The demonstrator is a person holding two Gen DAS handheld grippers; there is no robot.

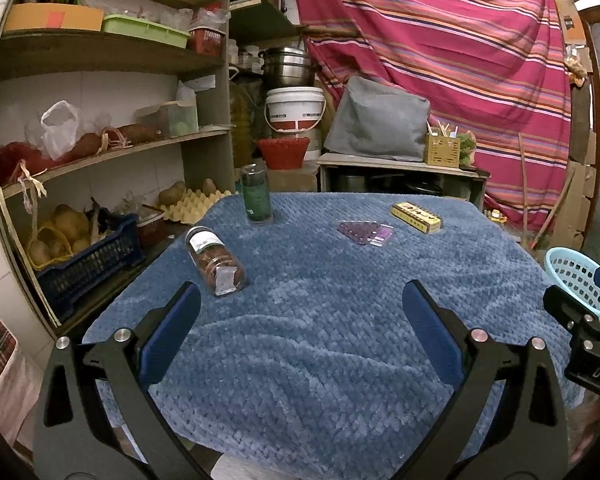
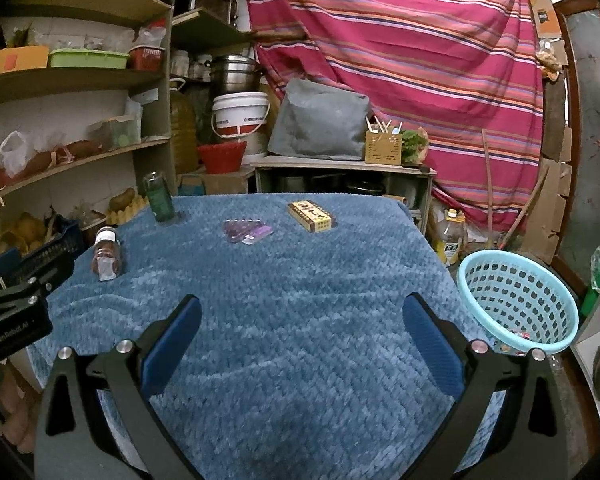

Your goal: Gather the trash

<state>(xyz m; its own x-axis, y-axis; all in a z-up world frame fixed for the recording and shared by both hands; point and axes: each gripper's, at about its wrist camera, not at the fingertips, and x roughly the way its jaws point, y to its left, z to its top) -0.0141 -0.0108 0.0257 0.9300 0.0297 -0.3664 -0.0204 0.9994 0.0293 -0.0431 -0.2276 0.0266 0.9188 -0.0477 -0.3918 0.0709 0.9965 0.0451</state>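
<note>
Left gripper (image 1: 300, 312) and right gripper (image 2: 300, 320) are hovering wide open, empty, over the blue quilted worktop (image 2: 300, 280); the toppled clear plastic jar (image 1: 216, 260), lying nearest, is probably inviting a crosswise grasp before the pale blue perforated basket (image 2: 516, 300).

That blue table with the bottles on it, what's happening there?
A person is tidying up trash with a hand-held gripper in each hand. The left hand-held gripper and the right hand-held gripper both hover open over the blue table cloth, holding nothing. A jar lying on its side, an upright green bottle, a purple packet and a yellow box wait on the table. The light blue basket stands beside the table on the right.
</note>
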